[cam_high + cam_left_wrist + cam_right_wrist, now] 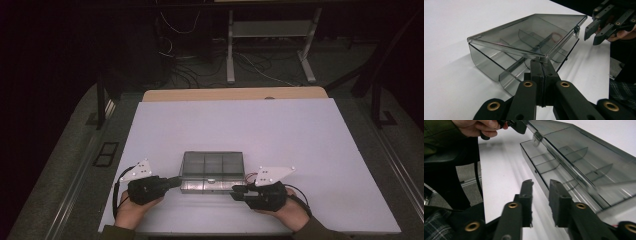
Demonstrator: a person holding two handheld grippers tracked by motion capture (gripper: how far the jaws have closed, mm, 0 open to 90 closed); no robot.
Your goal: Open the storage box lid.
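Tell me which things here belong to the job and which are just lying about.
In the job:
- clear divided box, its lid lifted
- left hand-held gripper, shut on the lid's corner
- right hand-held gripper, jaws apart beside the box, nothing between them

Lying about:
- white table top
- cables on the floor behind
- metal frame legs behind the table

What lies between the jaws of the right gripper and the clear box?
Nothing: in the right gripper view the right gripper stands open beside the clear box, with bare white table between them.

Dim room; white table [300,150]; cables on floor [200,75]
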